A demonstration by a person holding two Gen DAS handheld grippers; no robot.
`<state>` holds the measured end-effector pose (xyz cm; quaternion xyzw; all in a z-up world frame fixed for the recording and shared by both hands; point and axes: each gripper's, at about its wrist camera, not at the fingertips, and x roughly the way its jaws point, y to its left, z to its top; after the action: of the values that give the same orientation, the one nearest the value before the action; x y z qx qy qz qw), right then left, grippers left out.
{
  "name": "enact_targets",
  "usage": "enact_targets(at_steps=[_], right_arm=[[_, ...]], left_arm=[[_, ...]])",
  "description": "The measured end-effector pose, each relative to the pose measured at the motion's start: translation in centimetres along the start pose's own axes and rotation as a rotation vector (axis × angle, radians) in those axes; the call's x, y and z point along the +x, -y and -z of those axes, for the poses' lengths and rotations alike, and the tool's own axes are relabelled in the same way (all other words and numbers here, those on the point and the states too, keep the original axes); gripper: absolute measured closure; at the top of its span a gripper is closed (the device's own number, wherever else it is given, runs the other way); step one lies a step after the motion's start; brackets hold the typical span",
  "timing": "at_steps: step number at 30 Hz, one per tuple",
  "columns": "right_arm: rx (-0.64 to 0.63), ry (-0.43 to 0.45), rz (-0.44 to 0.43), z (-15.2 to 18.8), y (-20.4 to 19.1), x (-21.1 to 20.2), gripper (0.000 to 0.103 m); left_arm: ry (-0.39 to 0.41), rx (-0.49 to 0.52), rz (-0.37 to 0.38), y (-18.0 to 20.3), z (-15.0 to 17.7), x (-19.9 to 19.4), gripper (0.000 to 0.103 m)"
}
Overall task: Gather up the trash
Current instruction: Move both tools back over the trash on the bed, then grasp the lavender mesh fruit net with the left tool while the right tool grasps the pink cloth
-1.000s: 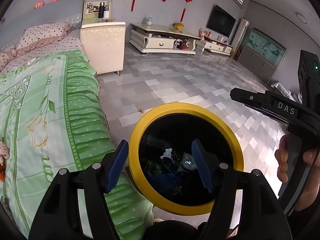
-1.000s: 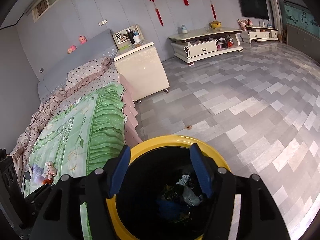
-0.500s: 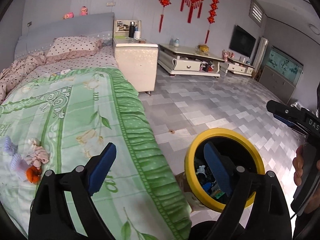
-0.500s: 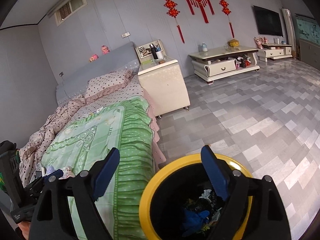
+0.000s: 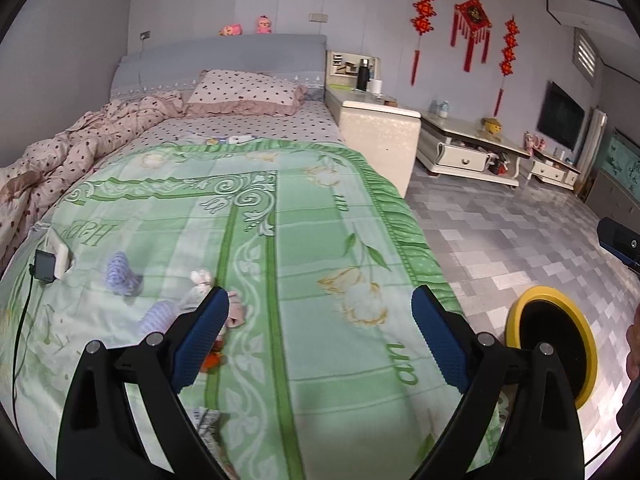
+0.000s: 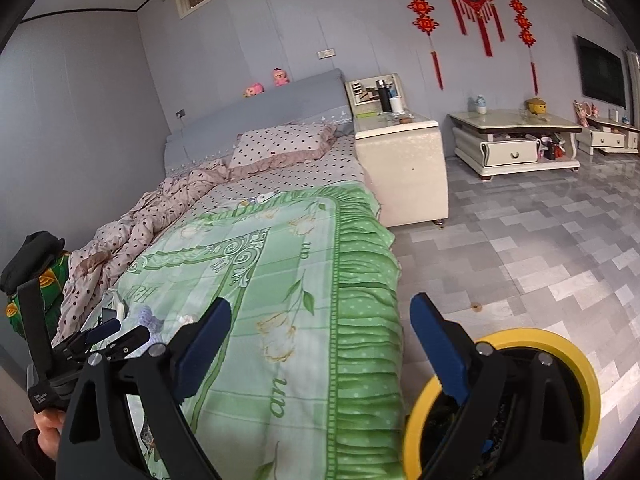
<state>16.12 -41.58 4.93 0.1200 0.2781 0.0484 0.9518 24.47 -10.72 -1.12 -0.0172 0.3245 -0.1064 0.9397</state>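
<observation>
The left gripper (image 5: 320, 320) and right gripper (image 6: 320, 328) have just been opening and now gape with nothing between the jaws. Trash already lies in the yellow-rimmed bin (image 6: 560, 344) on the floor beside the bed's (image 5: 304, 208) right edge — crumpled scraps (image 5: 200, 284) remain near the left edge. Floor beyond looks open.

A dotted pillow (image 5: 244, 92) lies beside the cream nightstand (image 5: 378, 140).

The trash bin (image 6: 576, 354) interior sits mostly behind the right gripper (image 6: 320, 334) — contents indistinct.
</observation>
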Motion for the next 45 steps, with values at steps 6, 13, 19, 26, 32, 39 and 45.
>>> enact_targets(at_steps=[6, 13, 19, 26, 32, 39, 45], right_arm=[[-0.054, -0.045, -0.064, -0.3, -5.4, 4.1, 0.016], [-0.125, -0.136, -0.129, 0.9, -11.2, 10.3, 0.016], [-0.167, -0.234, -0.164, 3.0, -15.1, 16.1, 0.016], [-0.202, -0.335, -0.184, 6.0, -18.7, 23.0, 0.016], [-0.269, -0.398, -0.177, 8.6, -21.0, 27.7, 0.016], [-0.300, -0.446, -0.189, 10.1, -22.4, 31.5, 0.016], [-0.321, -0.482, -0.204, 11.4, -22.8, 33.2, 0.025]], left_arm=[[0.001, -0.065, -0.103, -7.1, -0.4, 0.3, 0.014], [-0.021, -0.126, -0.207, -14.5, -0.5, 2.1, 0.014], [-0.053, -0.168, -0.295, -20.2, -0.1, 4.7, 0.014], [-0.096, -0.210, -0.352, -25.7, 1.1, 8.0, 0.014], [-0.136, -0.244, -0.362, -29.2, 2.3, 11.4, 0.014], [-0.160, -0.237, -0.356, -30.4, 2.7, 14.7, 0.014], [-0.181, -0.216, -0.352, -30.8, 2.5, 17.4, 0.021]])
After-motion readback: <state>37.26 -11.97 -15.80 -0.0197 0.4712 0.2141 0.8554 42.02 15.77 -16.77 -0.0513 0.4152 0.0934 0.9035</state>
